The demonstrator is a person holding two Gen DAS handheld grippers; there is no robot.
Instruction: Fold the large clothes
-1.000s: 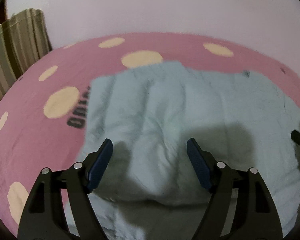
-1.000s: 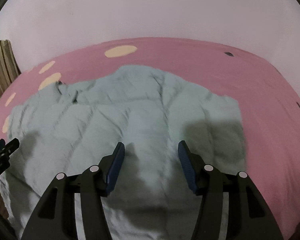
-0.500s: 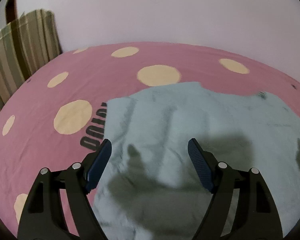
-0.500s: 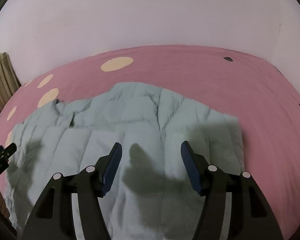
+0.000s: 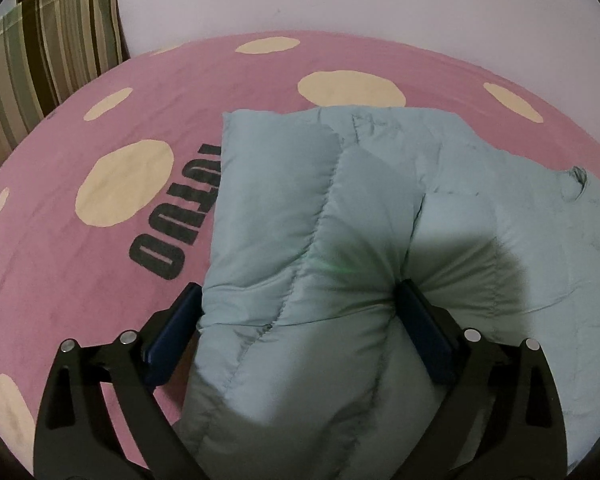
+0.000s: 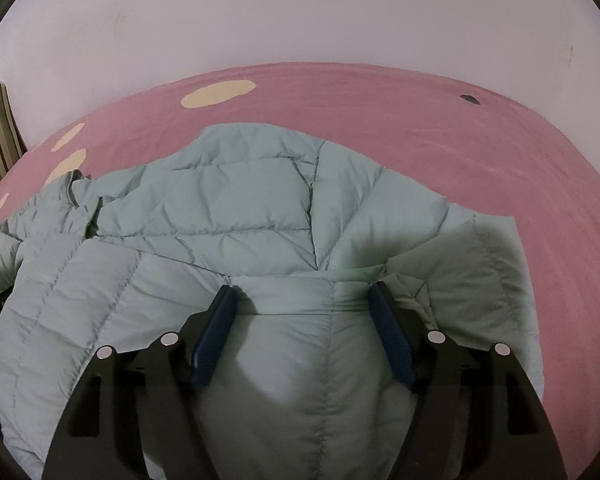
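Pale blue-green quilted puffer jacket [image 5: 440, 184] on the pink spotted bedsheet [image 5: 100, 280].
Both grippers, left [image 5: 300, 304] and right [image 6: 302, 304], have just been opening; fingers apart, jacket bulging between.

jacket [image 5: 328, 216]: pale blue-green, quilted, stitched seams
sheet [image 5: 100, 272]: pink, cream ovals, dark lettering on the left
curtain [image 5: 48, 44]: far left, vertical stripes of olive, tan and brown
wall [image 6: 300, 12]: far, plain pale lilac-white
pads [image 6: 216, 336]: dark blue, on black frames

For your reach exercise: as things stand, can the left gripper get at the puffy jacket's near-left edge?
Probably yes: the left gripper already straddles the jacket with its jaws wide and just opened further, and nothing lies between.
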